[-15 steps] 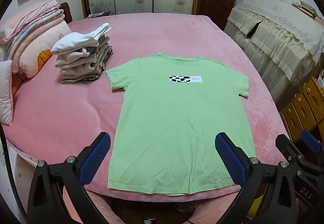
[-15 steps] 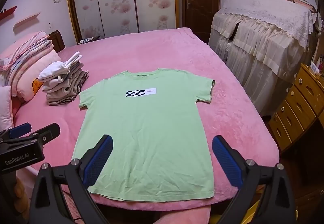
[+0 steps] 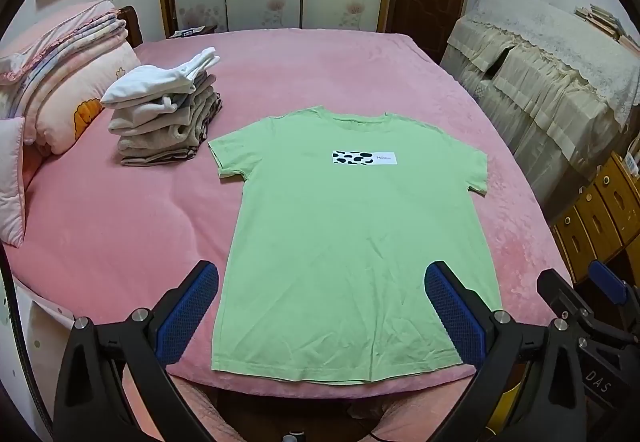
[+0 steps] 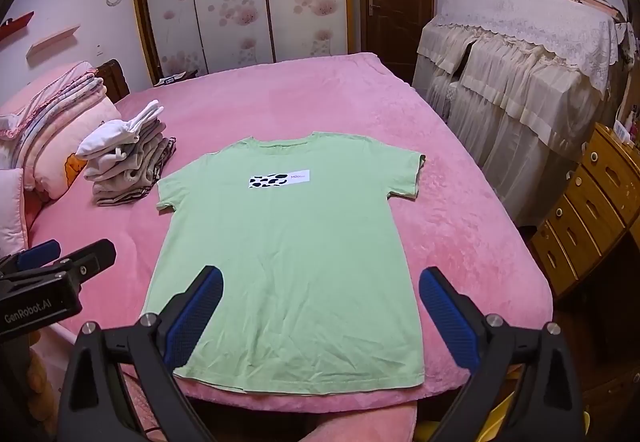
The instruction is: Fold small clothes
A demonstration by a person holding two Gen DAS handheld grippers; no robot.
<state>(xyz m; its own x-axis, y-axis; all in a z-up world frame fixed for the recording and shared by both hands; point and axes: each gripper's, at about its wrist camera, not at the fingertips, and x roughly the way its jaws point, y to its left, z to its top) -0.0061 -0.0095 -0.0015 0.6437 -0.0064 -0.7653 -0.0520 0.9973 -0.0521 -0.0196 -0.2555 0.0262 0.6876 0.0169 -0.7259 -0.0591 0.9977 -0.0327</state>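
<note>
Green cotton tee: green T-shirt [image 3: 352, 242] spread flat, face up, on pink bed [image 3: 120, 234]; hem near the bed's front edge, collar pointing away; cow-print label across the chest.
Handling: judged light, soft, floppy; will sag and crease if lifted from one point; likely clings a bit to the plush cover.
Where to grip: judged best at sleeve or shoulder edge plus the same-side hem corner, pinching the fabric edge only.
Left claw: left claw [image 3: 320, 310] spread wide, holding nothing, hovering over the hem area, not touching cloth.
Right claw: right claw [image 4: 320, 310] spread wide, holding nothing, over the lower shirt; its body is also visible at the right edge of the left view.
Stack: folded clothes pile [image 3: 168, 122] just beside the shirt's left sleeve, apart from it.
Pillows: pillows [image 3: 60, 90] at the bed's left side.
Vs earlier frame: almost no change; shirt, pile and both claws sit the same, at most a slight camera drift.
Progress: this shirt not yet folded.
</note>
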